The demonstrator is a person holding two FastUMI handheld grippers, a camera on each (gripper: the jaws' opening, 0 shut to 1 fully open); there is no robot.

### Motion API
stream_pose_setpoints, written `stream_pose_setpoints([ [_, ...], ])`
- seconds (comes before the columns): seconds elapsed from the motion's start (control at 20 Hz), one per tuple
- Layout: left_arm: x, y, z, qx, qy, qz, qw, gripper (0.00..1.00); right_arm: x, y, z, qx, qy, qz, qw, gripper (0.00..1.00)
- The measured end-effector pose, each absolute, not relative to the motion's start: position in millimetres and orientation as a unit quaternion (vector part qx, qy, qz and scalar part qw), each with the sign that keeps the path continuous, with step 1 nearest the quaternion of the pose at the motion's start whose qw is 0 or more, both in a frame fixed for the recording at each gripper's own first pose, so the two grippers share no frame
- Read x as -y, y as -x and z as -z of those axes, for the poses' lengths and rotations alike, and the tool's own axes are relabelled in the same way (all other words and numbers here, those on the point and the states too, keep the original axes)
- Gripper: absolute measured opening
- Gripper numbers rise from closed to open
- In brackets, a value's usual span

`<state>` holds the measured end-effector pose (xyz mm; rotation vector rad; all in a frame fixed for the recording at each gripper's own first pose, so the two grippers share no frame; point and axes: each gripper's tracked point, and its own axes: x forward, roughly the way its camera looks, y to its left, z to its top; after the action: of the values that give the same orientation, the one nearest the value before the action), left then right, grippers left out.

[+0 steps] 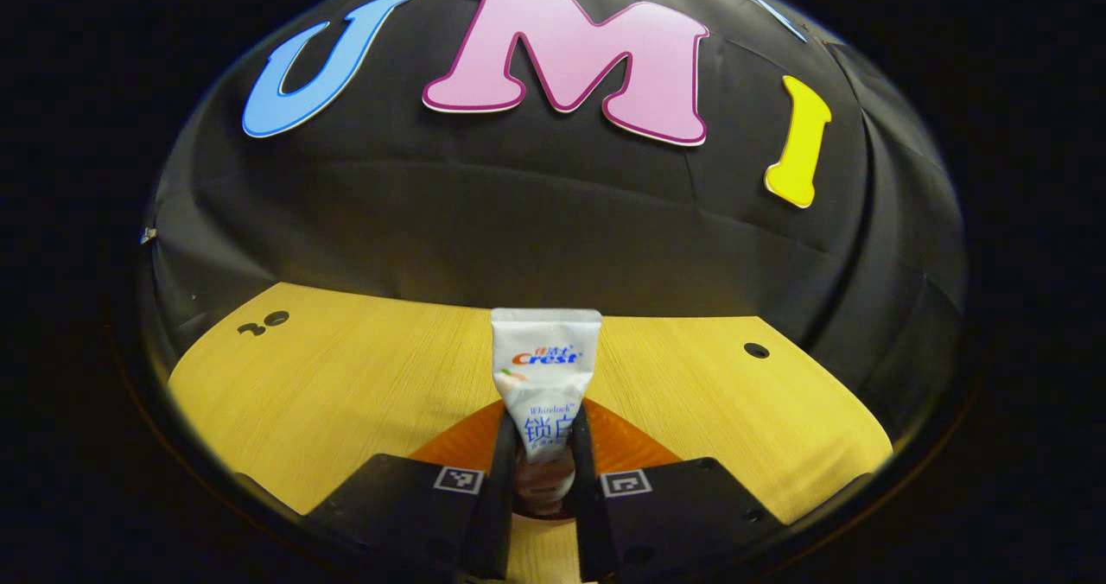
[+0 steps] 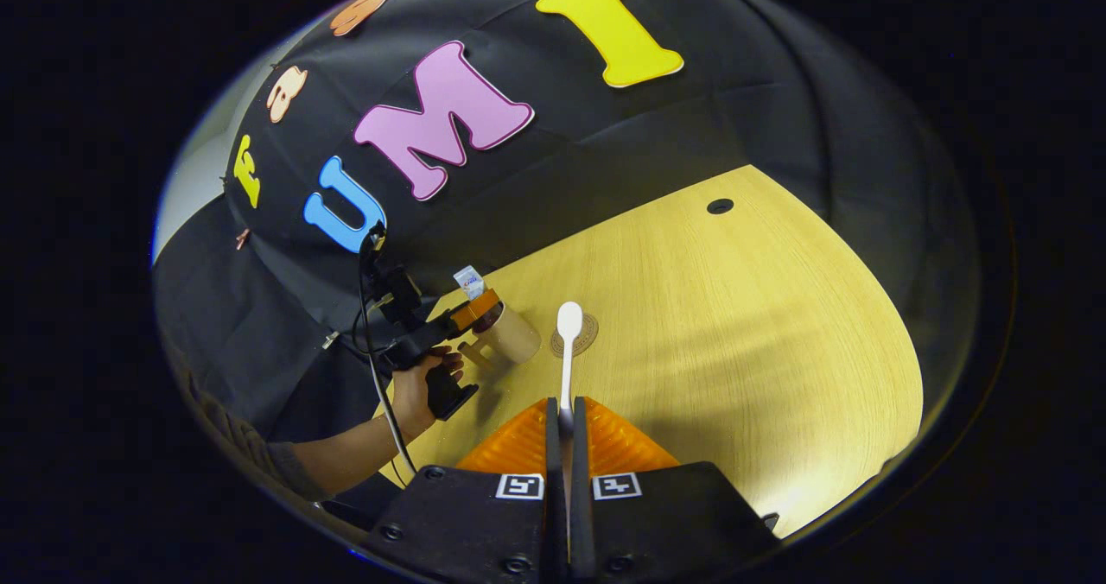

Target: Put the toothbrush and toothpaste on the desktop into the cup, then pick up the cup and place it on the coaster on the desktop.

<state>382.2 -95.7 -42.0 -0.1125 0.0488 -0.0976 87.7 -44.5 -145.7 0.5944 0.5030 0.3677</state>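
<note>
In the left gripper view, my left gripper is shut on a white toothpaste tube, whose flat crimped end stands up above the fingers. The right gripper view shows that gripper in a person's hand, holding the tube over a tan cup with a handle. My right gripper is shut on the handle of a white toothbrush, which points forward with its head up. A round coaster lies on the desktop just right of the cup, partly behind the brush.
The wooden desktop stretches wide to the right, with a small cable hole near its far edge. More holes sit at the far left corner. Black cloth walls close the booth behind the desk.
</note>
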Motion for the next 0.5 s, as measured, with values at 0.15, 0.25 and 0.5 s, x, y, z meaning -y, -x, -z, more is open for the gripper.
stream_pose_setpoints([
  [0.15,95,-372,44,-0.031,0.048,0.049,0.997,0.54,39,-93,134,-0.234,-0.291,-0.183,0.909,0.06],
  [0.25,94,-364,47,-0.040,0.049,0.051,0.997,0.62,32,-96,127,-0.227,-0.294,-0.188,0.909,0.06],
  [0.5,82,-328,38,-0.039,0.016,0.036,0.998,0.82,10,-108,106,-0.204,-0.291,-0.212,0.910,0.06],
])
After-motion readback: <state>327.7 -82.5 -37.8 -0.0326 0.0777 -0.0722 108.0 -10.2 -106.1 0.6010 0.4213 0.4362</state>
